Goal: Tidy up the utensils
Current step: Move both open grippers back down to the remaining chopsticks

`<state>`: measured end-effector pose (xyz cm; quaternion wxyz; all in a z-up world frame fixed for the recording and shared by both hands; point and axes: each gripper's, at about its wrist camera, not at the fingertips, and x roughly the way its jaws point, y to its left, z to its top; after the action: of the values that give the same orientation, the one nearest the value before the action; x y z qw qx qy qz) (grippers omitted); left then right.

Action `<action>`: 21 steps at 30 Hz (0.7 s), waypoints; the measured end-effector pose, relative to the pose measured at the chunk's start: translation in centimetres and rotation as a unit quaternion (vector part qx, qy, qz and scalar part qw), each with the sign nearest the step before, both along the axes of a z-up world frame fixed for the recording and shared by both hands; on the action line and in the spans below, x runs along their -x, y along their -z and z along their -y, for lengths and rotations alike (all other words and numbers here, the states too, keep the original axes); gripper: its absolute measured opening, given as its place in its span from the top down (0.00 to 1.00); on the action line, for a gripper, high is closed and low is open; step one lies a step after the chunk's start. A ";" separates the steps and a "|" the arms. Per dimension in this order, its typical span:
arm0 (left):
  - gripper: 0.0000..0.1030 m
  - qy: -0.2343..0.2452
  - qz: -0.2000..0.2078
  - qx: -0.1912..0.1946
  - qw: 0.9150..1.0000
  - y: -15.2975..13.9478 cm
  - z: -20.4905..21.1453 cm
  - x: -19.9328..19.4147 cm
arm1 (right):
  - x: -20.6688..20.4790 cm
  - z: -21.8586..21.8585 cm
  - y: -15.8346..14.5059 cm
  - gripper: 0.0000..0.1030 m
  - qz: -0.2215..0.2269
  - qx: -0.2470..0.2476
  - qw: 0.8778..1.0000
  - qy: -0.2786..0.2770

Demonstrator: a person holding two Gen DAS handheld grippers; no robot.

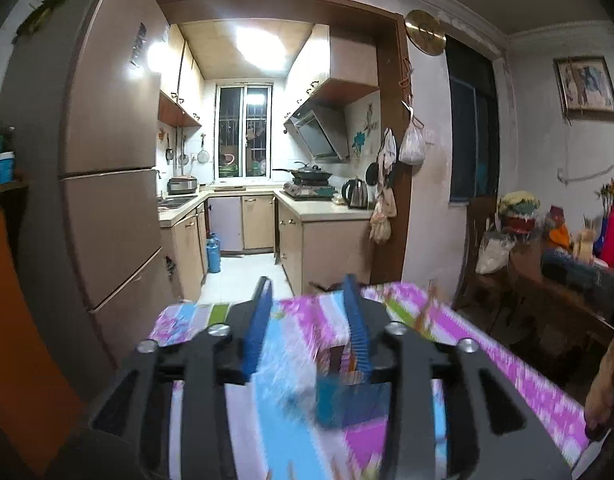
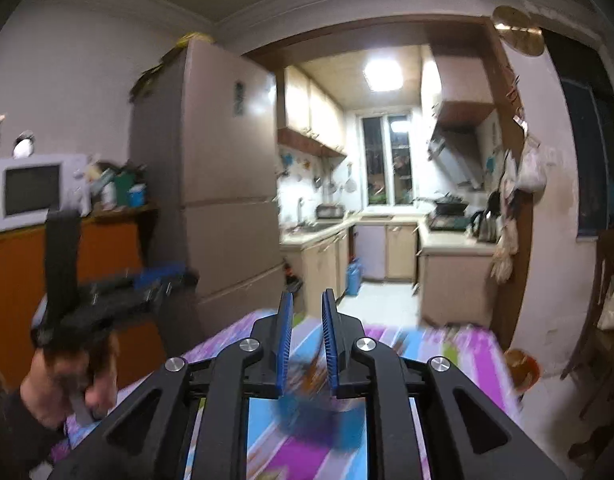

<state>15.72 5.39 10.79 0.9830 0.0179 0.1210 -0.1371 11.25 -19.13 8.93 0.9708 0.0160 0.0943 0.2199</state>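
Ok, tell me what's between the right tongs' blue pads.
Nothing gripped: in the right wrist view the gap in the right tongs shows only the striped tablecloth, with a blurred blue thing below.

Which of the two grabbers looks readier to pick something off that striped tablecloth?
Probably the left gripper: its jaws stand wider apart over the tablecloth. The right gripper shows only a narrow gap. Blur hides the utensils, so this is a guess.

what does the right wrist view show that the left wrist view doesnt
Only the right wrist view: a white microwave on an orange cabinet, and the left gripper in a hand.
Only the left wrist view: a framed picture and a red thermos.
Both: the striped floral tablecloth, tall beige fridge, steel kettle, and the lit kitchen.
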 end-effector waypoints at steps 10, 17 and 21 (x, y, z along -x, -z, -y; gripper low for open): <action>0.62 0.019 -0.127 -0.036 0.991 14.5 -3.2 9.9 | 9.5 -7.2 17.4 0.84 -0.144 0.017 0.989 -0.043; 0.62 0.003 -0.180 -0.025 0.983 20.0 -4.8 12.0 | 11.6 -11.1 20.6 0.84 -0.183 0.029 0.981 -0.060; 0.62 0.000 -0.186 -0.016 0.982 20.8 -5.5 12.6 | 11.3 -12.4 21.5 0.84 -0.189 0.043 0.979 -0.058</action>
<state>3.07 10.92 -10.02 0.9429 0.0080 0.3038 -0.1363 -0.06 -6.75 -12.56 0.9210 0.0103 0.2860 0.2642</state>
